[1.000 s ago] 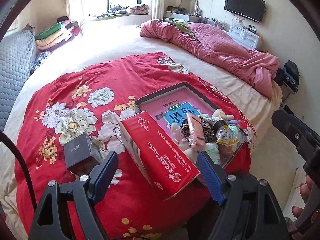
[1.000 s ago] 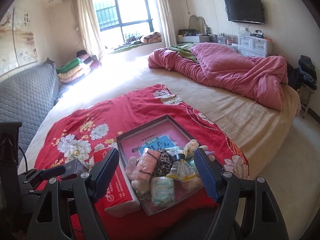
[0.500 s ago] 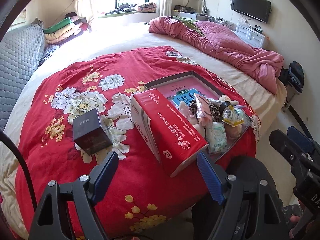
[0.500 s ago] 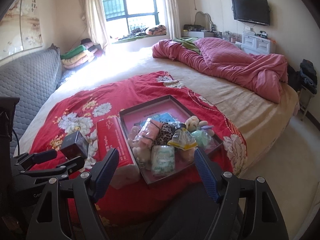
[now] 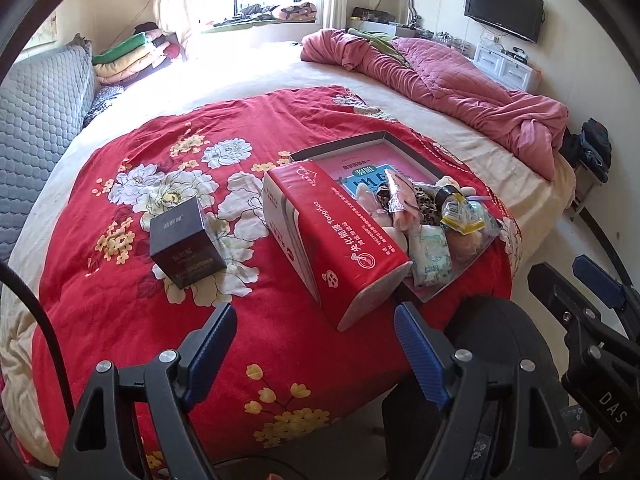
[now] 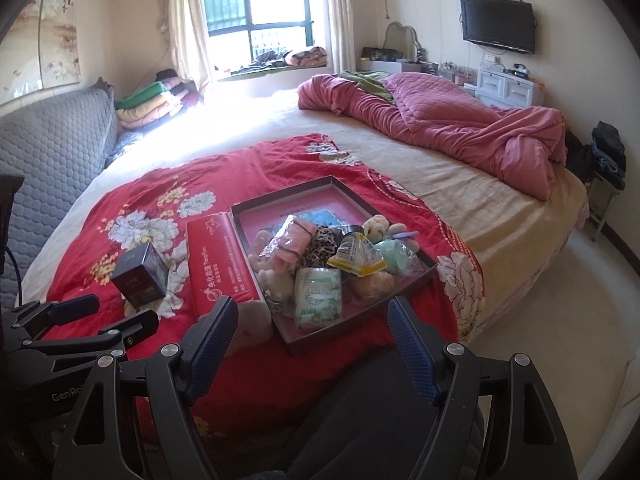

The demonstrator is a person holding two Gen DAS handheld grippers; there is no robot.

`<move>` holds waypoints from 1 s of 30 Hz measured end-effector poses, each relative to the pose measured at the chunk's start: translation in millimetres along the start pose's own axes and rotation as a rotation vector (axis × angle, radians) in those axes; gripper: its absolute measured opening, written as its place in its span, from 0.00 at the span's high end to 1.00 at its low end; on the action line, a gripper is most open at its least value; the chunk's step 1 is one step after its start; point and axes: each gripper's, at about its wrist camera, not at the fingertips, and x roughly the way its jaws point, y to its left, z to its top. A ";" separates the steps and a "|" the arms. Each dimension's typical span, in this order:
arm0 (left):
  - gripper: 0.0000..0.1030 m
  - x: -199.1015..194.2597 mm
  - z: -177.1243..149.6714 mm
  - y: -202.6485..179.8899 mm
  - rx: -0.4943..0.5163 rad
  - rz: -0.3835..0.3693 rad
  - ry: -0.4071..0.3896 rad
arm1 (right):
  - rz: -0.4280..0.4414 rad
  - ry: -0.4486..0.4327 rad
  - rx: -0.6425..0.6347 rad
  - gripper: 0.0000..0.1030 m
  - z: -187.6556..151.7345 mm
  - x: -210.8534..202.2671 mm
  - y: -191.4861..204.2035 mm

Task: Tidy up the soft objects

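A wide bed (image 6: 480,208) with a cream sheet fills most of a sunlit bedroom. Over its near end lies a red bedspread printed with white and yellow flowers (image 5: 140,312), and every one of the task's things sits on that cloth. A shallow dark cardboard tray with a pink floor (image 6: 340,188) rests near the bed's front corner, and the soft objects are heaped in its near half: a pink cloth roll in clear wrap (image 6: 290,240), a leopard-print fabric piece (image 6: 320,242), a small cream plush toy (image 6: 376,226), a mint-green soft item (image 6: 394,254), a yellow-edged crinkled packet (image 6: 356,258) and a white-and-green tissue pack (image 6: 318,294). A long red tissue box (image 5: 336,240) lies along the tray's left side, touching it. A small dark cube-shaped box (image 5: 186,242) stands well apart to the left on the flower print.

Further back, a crumpled pink quilt (image 6: 460,128) is bunched along the far right of the bed. A grey quilted headboard (image 6: 52,148) lines the left wall, folded blankets (image 6: 148,108) are stacked beneath the window (image 6: 256,16), and a black television (image 6: 498,24) hangs above a white drawer unit (image 6: 506,86).

The left tool (image 5: 316,346) hovers over the bedspread's near edge, jaws spread wide with nothing between them. The right tool (image 6: 310,334) hangs before the tray, likewise wide apart and empty.
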 end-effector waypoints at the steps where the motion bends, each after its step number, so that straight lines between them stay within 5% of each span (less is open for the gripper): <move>1: 0.22 0.3 -1.0 -0.5 -0.001 0.002 0.004 | -0.001 0.001 0.003 0.24 -0.5 0.0 -0.9; 30: 0.22 10.4 -6.3 -0.5 -0.007 0.012 0.026 | -0.008 0.048 -0.030 0.24 -11.9 9.4 3.4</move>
